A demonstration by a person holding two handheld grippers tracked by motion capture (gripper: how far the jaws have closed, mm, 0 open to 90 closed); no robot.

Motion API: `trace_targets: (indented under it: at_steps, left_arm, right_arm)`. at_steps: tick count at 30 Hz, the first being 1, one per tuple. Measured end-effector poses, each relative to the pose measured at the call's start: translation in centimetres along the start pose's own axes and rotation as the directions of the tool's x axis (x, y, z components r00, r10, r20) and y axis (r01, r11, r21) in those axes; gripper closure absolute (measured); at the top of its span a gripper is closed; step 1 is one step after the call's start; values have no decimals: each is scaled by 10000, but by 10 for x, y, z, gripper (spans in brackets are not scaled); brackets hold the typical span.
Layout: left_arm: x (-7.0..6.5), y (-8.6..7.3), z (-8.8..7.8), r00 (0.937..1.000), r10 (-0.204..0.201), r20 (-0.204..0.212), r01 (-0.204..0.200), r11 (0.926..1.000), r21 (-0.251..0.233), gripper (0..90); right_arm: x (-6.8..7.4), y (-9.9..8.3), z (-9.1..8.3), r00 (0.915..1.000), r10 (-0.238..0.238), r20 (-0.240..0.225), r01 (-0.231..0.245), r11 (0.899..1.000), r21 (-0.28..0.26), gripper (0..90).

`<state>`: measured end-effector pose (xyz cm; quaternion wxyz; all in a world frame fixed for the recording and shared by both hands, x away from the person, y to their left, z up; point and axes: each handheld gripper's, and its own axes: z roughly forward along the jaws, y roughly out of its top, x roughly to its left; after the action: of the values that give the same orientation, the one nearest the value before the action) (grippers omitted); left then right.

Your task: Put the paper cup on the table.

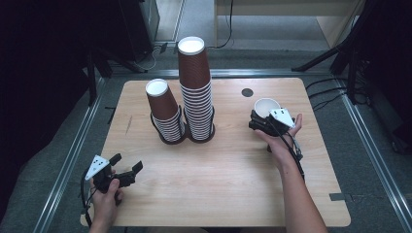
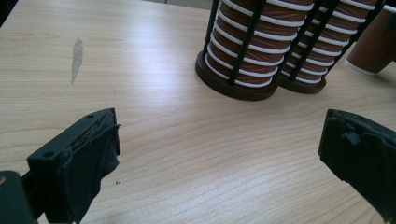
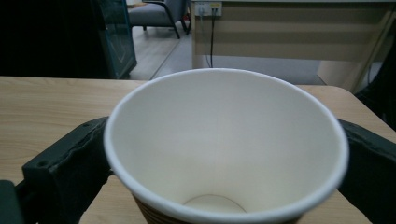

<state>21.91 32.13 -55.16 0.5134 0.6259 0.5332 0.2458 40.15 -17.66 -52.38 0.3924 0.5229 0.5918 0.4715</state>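
The right gripper [image 1: 261,121] has its jaws spread wide with a single paper cup [image 1: 266,107] sitting upright between them, over on the right side of the table [image 1: 228,170]. In the right gripper view the cup's white rim [image 3: 224,74] is so close that it bulges out past both black jaws, so I honestly can't tell whether the pads are touching the cup wall or just standing beside it. The cup's lower part is cut off at the bottom of that view; you just get a sliver of brown ribbed sleeve. Inside, the cup is empty, plain white down to the bottom.

The left gripper [image 1: 127,171] is down at the near left corner of the table, jaws spread with nothing between them, just bare wood showing in the gap in the left gripper view. The hand [image 1: 104,201] holding it runs off the bottom edge of the high view.

Mid-table there's a black wire cup holder [image 1: 187,131] with two round bays side by side. The left bay has a shorter stack of cups [image 1: 165,111], leaning a bit to the left; the right bay has a taller stack [image 1: 196,87]. All upside down, white bottoms up. In the left gripper view both stacks are chopped off at the top, and a brown cup [image 2: 373,44] peeks in at the right edge, mostly out of view.
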Motion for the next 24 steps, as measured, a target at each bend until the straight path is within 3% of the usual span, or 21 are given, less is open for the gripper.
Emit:
trace_targets:
  at_steps: [6, 24]
  left_arm:
    - [0, 0, 0, 10000, -12, -8, 12, 10000, -13, 0]
    - [-1, 0, 1, 10000, 54, -28, -54, 10000, 28, 0]
  right_arm:
    - [-3, -1, -9, 9997, -195, -128, 197, 9997, 134, 0]
    - [-9, 4, -52, 9945, -600, -863, 571, 9977, -351, 0]
